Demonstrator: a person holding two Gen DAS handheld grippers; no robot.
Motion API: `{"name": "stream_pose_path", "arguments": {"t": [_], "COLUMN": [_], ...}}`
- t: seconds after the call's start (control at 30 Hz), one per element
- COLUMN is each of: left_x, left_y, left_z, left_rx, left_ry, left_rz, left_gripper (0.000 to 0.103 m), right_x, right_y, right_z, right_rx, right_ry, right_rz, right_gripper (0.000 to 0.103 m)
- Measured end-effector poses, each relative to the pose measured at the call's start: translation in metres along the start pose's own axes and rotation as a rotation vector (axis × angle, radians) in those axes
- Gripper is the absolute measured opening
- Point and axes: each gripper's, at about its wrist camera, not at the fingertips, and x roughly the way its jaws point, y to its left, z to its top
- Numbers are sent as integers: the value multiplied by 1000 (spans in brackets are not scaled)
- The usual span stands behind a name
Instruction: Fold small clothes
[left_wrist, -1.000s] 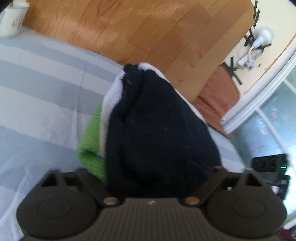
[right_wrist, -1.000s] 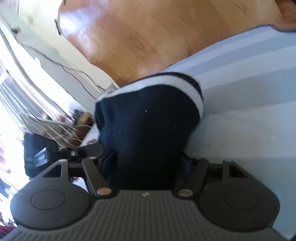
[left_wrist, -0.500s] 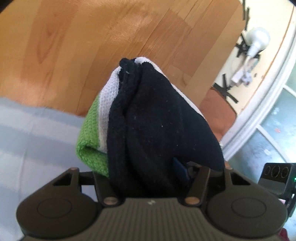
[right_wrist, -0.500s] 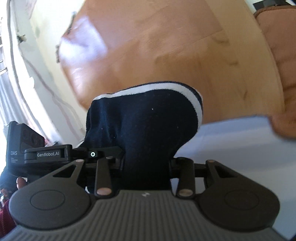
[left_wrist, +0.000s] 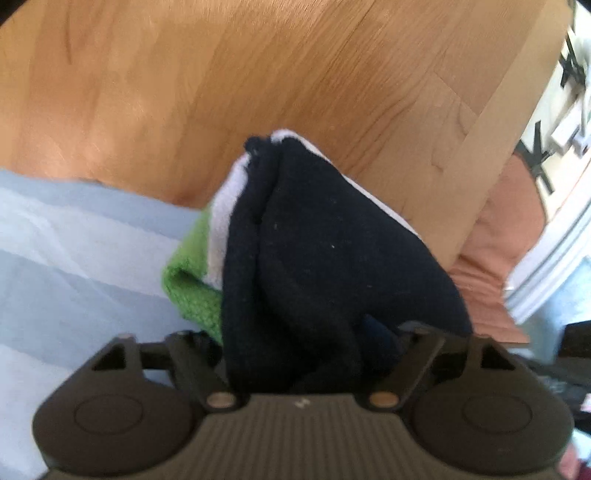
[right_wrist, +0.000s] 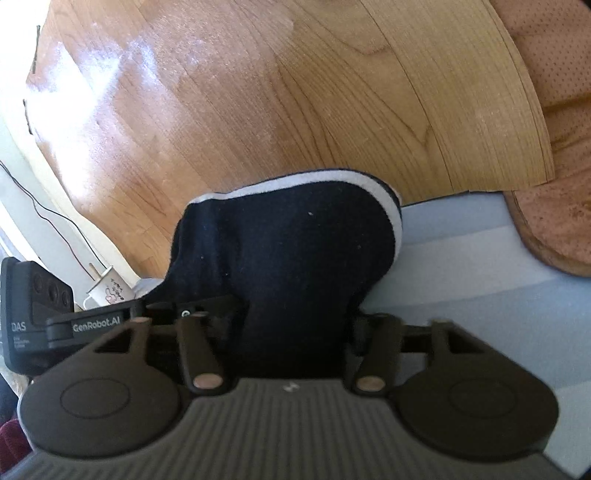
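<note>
A bunched dark navy garment with a white stripe and a green knit band stands up between the jaws of my left gripper. These jaws are opening; their linkage is spread wide and the cloth hides the fingertips. In the right wrist view the same navy garment, edged in white, rises between the jaws of my right gripper. They are opening too, with gaps showing on both sides of the cloth. The left gripper's black housing sits close on the left.
A blue and white striped sheet lies under the garment, ending at a wooden floor. A brown cushion lies at the sheet's far right corner. A white mug stands at the left. Cables run along the wall.
Both grippers carried the garment sideways toward the sheet's edge, so more floor shows. Their linkages narrowed half a second ago and now stand wider, while the cloth stays between the jaws.
</note>
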Motion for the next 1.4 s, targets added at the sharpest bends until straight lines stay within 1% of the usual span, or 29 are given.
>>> {"name": "stream_pose_path", "arguments": {"t": [0.07, 0.13, 0.2, 0.3, 0.37, 0.43, 0.47, 0.53, 0.6, 0.67, 0.77, 0.83, 0.93, 1.03, 1.07, 1.17, 1.2, 1.3, 1.4], "left_x": [-8, -17, -28, -47, -61, -73, -78, -87, -101, -114, -126, -133, -143, -154, -157, -167, -170, -174, -172], "left_y": [-15, -26, -28, -22, -19, -23, -24, -28, -33, -39, -49, -53, -57, -61, -63, -73, -76, -87, -91], "left_z": [-7, -17, -29, -45, -55, -64, -67, -80, -90, -102, -114, -120, -129, -140, -144, -158, -162, -170, -170], "left_rx": [63, 109, 98, 49, 36, 51, 57, 76, 103, 127, 146, 150, 145, 148, 160, 213, 235, 298, 324], "left_ry": [-50, -78, -80, -78, -71, -68, -71, -52, -72, -94, -114, -125, -148, -170, -172, -194, -209, -239, -240], "left_rz": [69, 120, 148, 160, 169, 193, 201, 193, 197, 215, 236, 254, 292, 324, 339, 358, 359, 385, 393], "left_gripper": [87, 92, 93, 93, 94, 94, 94, 94, 94, 95, 96, 98, 101, 103, 103, 103, 103, 103, 103], "right_x": [-5, -17, -27, -51, -65, -79, -86, -96, -109, -120, -136, -146, -159, -169, -173, -182, -183, -179, -177], "right_y": [-5, -8, -14, -14, -7, 4, 7, 18, 28, 34, 39, 43, 47, 55, 59, 69, 70, 69, 72], "right_z": [2, -4, -10, -28, -38, -49, -58, -70, -84, -95, -110, -119, -134, -150, -155, -165, -167, -165, -166], "right_rx": [6, 53, 120, 155, 147, 108, 97, 57, 5, -11, -7, -7, 29, 76, 74, 66, 65, 69, 55], "right_ry": [-31, -49, -50, -77, -91, -122, -119, -110, -127, -121, -147, -175, -201, -201, -211, -235, -247, -231, -225], "right_rz": [-7, -2, 1, -17, -59, -97, -114, -137, -163, -170, -214, -225, -237, -310, -319, -338, -343, -353, -362], "right_gripper": [80, 84, 84, 84, 85, 85, 85, 85, 86, 87, 88, 90, 92, 92, 92, 103, 103, 103, 103]}}
